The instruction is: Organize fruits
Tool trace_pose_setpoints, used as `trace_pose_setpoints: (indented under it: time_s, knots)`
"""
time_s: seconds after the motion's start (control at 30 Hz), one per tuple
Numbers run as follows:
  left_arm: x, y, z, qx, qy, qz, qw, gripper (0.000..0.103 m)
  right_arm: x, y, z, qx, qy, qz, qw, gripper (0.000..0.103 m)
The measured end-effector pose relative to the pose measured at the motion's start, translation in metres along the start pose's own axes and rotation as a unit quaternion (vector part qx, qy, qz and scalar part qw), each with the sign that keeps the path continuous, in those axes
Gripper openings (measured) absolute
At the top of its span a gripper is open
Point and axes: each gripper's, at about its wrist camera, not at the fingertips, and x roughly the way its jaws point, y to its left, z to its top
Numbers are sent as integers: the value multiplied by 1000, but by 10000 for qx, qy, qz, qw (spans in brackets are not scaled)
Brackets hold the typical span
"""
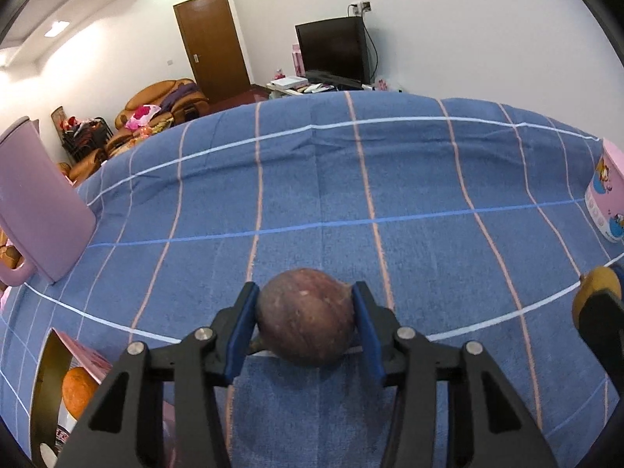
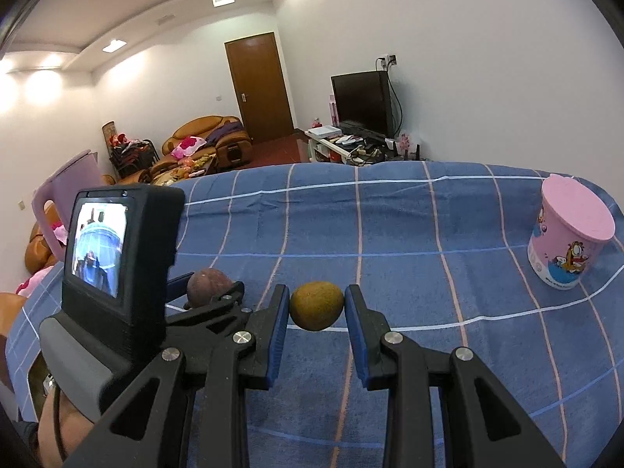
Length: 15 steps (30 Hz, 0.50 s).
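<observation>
Clearly, mottled purple-brown fruit (image 1: 306, 318) looks round, blemished.

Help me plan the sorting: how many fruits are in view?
3: a purple-brown fruit in the left gripper, a yellow-green fruit in the right gripper, an orange in the box. More may be hidden.
</observation>
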Motion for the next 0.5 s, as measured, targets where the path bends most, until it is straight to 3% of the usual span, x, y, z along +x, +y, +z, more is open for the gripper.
trace_pose_setpoints:
  time_s: [0.2, 0.5]
  knots:
    - [-17, 1, -7, -93, -122, -161, 9998, 50, -10, -2, -5, 35, -132, -7, 9999, 31]
    - [-85, 19, -20, -137, -836, -418, 9955, 50, -38, -2, -4, 68, -447, -29, 9990, 31]
